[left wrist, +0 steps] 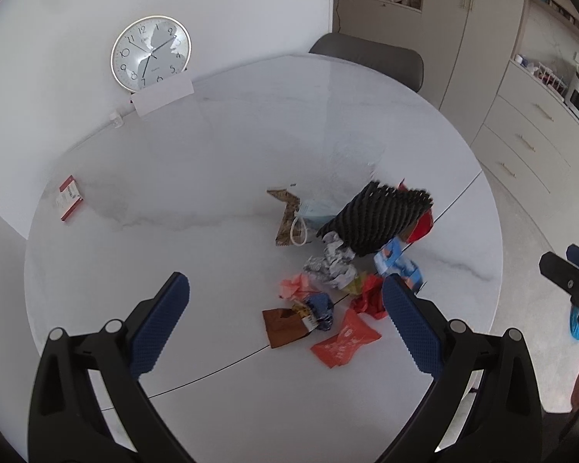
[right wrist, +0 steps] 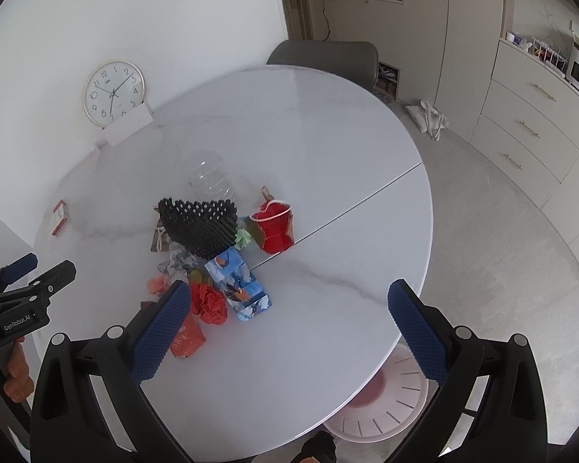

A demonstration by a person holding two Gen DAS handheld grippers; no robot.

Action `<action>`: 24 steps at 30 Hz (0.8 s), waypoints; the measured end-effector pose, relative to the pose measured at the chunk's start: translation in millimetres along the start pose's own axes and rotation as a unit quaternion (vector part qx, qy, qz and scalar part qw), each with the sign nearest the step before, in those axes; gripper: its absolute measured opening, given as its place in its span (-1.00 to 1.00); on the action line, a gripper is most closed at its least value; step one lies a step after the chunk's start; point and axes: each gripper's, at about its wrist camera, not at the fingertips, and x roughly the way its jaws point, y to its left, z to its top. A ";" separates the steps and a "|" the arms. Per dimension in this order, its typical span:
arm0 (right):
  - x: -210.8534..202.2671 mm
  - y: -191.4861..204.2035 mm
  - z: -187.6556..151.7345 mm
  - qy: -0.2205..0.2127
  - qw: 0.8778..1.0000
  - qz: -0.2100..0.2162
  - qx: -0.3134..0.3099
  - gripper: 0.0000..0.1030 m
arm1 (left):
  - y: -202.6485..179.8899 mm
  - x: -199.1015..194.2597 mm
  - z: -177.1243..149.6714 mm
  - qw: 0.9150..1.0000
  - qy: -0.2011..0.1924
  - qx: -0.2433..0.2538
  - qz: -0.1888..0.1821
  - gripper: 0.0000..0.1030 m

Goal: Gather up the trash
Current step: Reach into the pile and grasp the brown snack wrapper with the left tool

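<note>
A heap of trash lies on the round white table (left wrist: pixel 212 177): a black foam net (left wrist: pixel 378 218), crumpled foil (left wrist: pixel 330 264), a blue carton (left wrist: pixel 399 266), an orange wrapper (left wrist: pixel 345 343), a brown wrapper (left wrist: pixel 283 326) and pink paper (left wrist: pixel 295 285). In the right wrist view I see the foam net (right wrist: pixel 202 227), blue carton (right wrist: pixel 239 285), a red bag (right wrist: pixel 274 227), crumpled red paper (right wrist: pixel 210 305) and a clear plastic bottle (right wrist: pixel 210 179). My left gripper (left wrist: pixel 285 301) is open above the heap's near side. My right gripper (right wrist: pixel 289 308) is open above the table, right of the heap.
A small red box (left wrist: pixel 69 198) lies at the table's left edge. A clock (left wrist: pixel 150 52) and a white card (left wrist: pixel 162 96) lean on the wall. A grey chair (left wrist: pixel 370 56) stands behind the table. A pink bin (right wrist: pixel 382 397) stands on the floor under the table's near edge. Cabinets line the right.
</note>
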 end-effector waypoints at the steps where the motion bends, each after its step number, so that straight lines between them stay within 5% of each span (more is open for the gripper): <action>1: 7.1 2.3 -5.8 0.008 1.000 0.004 0.000 0.96 | 6.4 7.6 -6.1 1.000 0.003 0.008 -0.005 0.86; 12: 50.0 29.7 -55.7 0.063 0.998 -0.008 -0.016 0.96 | 22.2 93.3 -53.1 0.990 0.035 0.116 -0.073 0.86; 16: 58.3 38.0 -73.1 0.091 0.995 -0.026 -0.026 0.96 | 13.5 119.4 -58.9 0.970 0.037 0.212 -0.109 0.79; 24: 67.8 37.3 -94.2 0.135 0.990 -0.044 0.019 0.96 | 5.3 156.3 -67.1 0.916 0.037 0.365 -0.163 0.46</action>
